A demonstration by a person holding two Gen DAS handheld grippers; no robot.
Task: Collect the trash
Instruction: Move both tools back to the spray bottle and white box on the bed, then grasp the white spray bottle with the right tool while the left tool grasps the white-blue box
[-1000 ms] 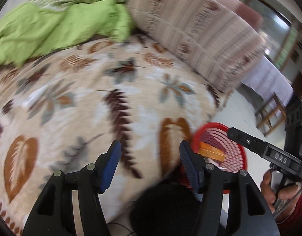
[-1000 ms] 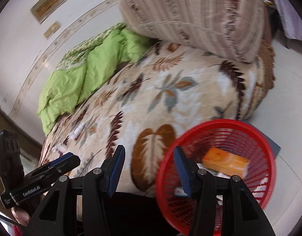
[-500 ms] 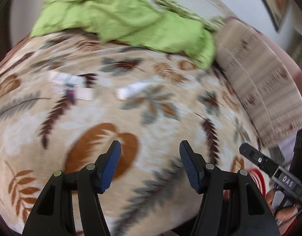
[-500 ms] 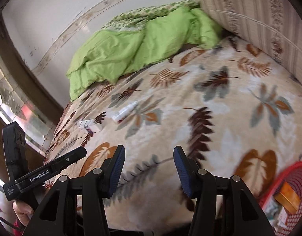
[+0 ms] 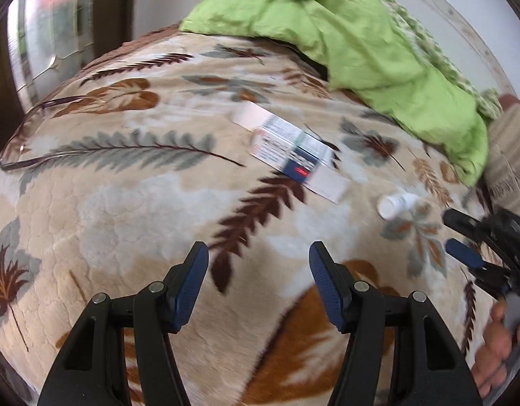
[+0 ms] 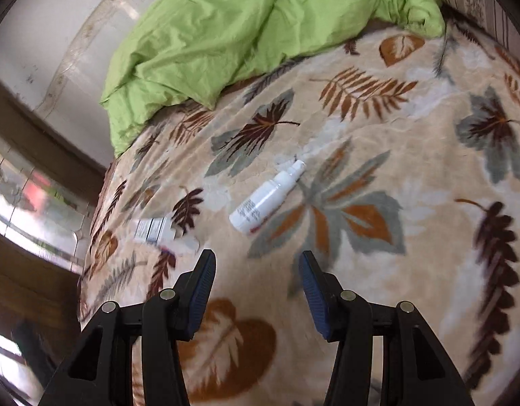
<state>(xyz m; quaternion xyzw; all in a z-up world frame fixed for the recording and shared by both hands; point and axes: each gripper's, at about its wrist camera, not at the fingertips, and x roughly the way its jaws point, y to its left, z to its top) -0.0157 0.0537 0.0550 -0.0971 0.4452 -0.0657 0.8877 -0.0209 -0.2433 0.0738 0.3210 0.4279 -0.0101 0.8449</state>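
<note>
Trash items, 2 pcs, both lying flat on the leaf-print blanket (image 5: 131, 209).

1. Carton (image 5: 288, 150): long flat box, white w/ dark blue band and a small red mark; printed text too blurred to read. End flaps open at both ends. Position: mid-bed, ahead and slightly right of the left gripper (image 5: 258, 270) in the left wrist view. In the right wrist view the carton (image 6: 155, 230) sits toward the left edge of the bed, just beyond the left fingertip.

2. Bottle (image 6: 265, 199): white plastic, slim, spray-type nozzle pointing away toward the green duvet (image 6: 246, 30); small print plus a reddish mark near its base. Lies on its side, ahead of the right gripper (image 6: 258, 277), apart from the carton. In the left wrist view the bottle (image 5: 397, 203) shows base-on, right of the carton.

Tool state:
- Left gripper: jaws apart, nothing between the pads; angled down at the blanket, not touching either item.
- Right gripper: jaws apart, nothing between the pads; angled down, short of the bottle. Also seen at the right edge of the left wrist view, w/ the person's hand (image 5: 500, 348) on its grip.
</note>
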